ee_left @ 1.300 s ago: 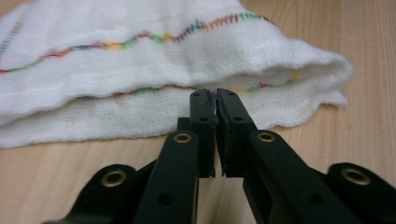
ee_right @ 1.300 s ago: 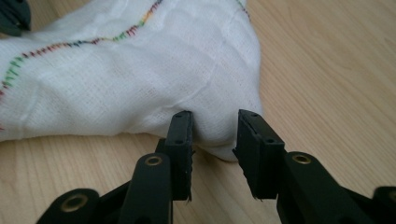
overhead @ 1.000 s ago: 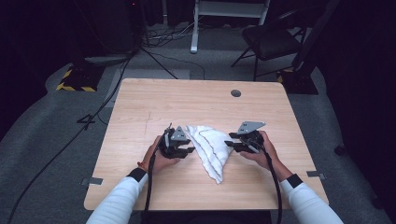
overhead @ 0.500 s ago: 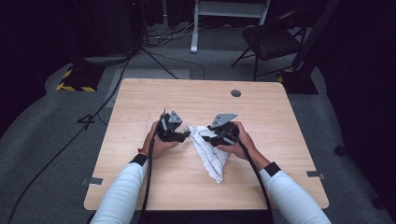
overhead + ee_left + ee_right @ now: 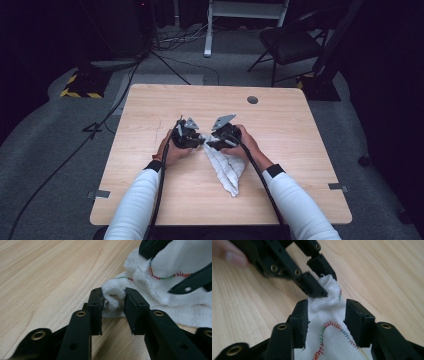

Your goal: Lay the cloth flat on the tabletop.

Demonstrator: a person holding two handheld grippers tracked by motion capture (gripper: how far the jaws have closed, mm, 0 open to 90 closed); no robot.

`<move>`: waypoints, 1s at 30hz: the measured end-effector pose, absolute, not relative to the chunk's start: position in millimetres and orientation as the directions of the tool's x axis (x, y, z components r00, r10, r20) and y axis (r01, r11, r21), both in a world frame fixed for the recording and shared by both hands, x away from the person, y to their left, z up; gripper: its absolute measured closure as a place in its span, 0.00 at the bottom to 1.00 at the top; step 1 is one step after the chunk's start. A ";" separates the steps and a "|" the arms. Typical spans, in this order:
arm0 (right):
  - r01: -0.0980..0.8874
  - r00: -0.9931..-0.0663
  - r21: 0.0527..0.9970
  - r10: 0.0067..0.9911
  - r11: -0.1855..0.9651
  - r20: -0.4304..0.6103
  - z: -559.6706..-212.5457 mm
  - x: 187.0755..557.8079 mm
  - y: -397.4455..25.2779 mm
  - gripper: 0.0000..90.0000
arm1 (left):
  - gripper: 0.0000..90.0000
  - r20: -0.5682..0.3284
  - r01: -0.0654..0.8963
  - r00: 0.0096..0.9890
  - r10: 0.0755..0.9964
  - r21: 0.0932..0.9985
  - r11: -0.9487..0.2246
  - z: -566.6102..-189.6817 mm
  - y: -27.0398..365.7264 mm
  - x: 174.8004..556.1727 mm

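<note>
A white cloth (image 5: pixel 227 167) with multicoloured stitching lies bunched at the middle of the wooden table (image 5: pixel 300 130), tapering toward the near edge. Both grippers meet at its far end. My left gripper (image 5: pixel 112 293) is open, with a curled tuft of the cloth (image 5: pixel 175 297) between its jaws. My right gripper (image 5: pixel 327 306) is open wider, and a raised fold of cloth (image 5: pixel 329 340) fills the gap between its jaws. In the high view the left gripper (image 5: pixel 201 141) and right gripper (image 5: pixel 210 145) almost touch. Each gripper view shows the other: the right gripper (image 5: pixel 162 267) and the left gripper (image 5: pixel 325 281).
A round cable hole (image 5: pixel 252 99) sits near the table's far right. Grey tape tabs (image 5: pixel 101 193) mark the near corners. Beyond the table are a black chair (image 5: pixel 292 42), floor cables (image 5: pixel 125 85) and a yellow-black striped block (image 5: pixel 80 92).
Both hands moved forward and inward, bringing the grippers from the cloth's two sides together at its far end. The cloth went from spread wide to a narrow bunched strip.
</note>
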State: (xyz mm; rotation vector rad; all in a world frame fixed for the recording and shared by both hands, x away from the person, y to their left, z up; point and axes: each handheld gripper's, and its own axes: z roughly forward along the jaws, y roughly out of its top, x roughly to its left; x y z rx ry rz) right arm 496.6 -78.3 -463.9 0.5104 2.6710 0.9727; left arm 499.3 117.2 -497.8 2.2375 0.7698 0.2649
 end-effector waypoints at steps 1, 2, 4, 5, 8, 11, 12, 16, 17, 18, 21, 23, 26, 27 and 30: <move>0.232 -0.910 0.642 0.397 0.731 -0.123 -466.5 497.1 -76.8 0.66 | 0.78 -0.043 0.446 0.800 0.598 0.709 -0.546 -497.7 117.5 499.4; 0.231 -0.909 0.629 0.396 0.742 -0.133 -469.2 497.7 -75.7 0.70 | 0.82 -0.046 0.447 0.800 0.598 0.710 -0.544 -497.7 117.7 499.5; 0.230 -0.910 0.608 0.389 0.760 -0.142 -473.6 498.7 -74.3 0.80 | 0.86 -0.046 0.447 0.801 0.597 0.710 -0.545 -497.6 118.1 499.5; 0.228 -0.912 0.609 0.386 0.760 -0.140 -473.9 498.7 -74.4 0.84 | 0.87 -0.038 0.443 0.802 0.596 0.708 -0.551 -497.0 117.8 498.8; 0.218 -0.914 0.611 0.378 0.761 -0.146 -473.8 496.8 -76.3 0.97 | 0.90 -0.025 0.436 0.803 0.596 0.705 -0.559 -495.7 117.4 498.0; 0.201 -0.914 0.623 0.374 0.756 -0.159 -472.3 493.4 -81.2 1.00 | 0.93 -0.010 0.429 0.801 0.598 0.707 -0.562 -491.9 118.4 494.9; 0.203 -0.912 0.628 0.378 0.751 -0.158 -471.6 492.6 -83.9 1.00 | 0.94 -0.011 0.428 0.801 0.598 0.710 -0.560 -491.2 119.4 494.6; 0.208 -0.901 0.654 0.403 0.727 -0.161 -466.9 489.9 -97.7 1.00 | 0.94 -0.014 0.423 0.805 0.593 0.716 -0.556 -489.5 123.6 492.8; 0.215 -0.898 0.661 0.412 0.719 -0.157 -465.6 489.2 -101.5 1.00 | 0.94 -0.014 0.423 0.805 0.593 0.716 -0.556 -489.5 123.6 492.8; 0.215 -0.898 0.661 0.412 0.719 -0.157 -465.6 489.2 -101.5 1.00 | 0.94 -0.009 0.422 0.805 0.594 0.713 -0.560 -489.1 124.0 492.2; 0.224 -0.884 0.677 0.439 0.701 -0.162 -462.3 486.9 -116.0 1.00 | 0.95 -0.005 0.415 0.806 0.592 0.717 -0.560 -487.2 124.3 490.8; 0.223 -0.880 0.685 0.446 0.693 -0.164 -460.7 485.3 -122.6 1.00 | 0.95 0.004 0.409 0.807 0.590 0.718 -0.563 -484.3 124.9 488.9; 0.223 -0.877 0.695 0.453 0.684 -0.164 -458.0 484.0 -127.4 1.00 | 0.95 0.010 0.403 0.807 0.590 0.721 -0.564 -481.9 125.0 486.4; 0.222 -0.873 0.702 0.458 0.676 -0.165 -456.1 482.8 -130.2 1.00 | 0.95 0.026 0.388 0.814 0.581 0.720 -0.576 -478.9 124.8 483.3; 0.209 -0.870 0.709 0.460 0.673 -0.180 -451.0 477.1 -137.8 1.00 | 0.95 0.033 0.374 0.821 0.570 0.724 -0.580 -473.4 125.1 477.1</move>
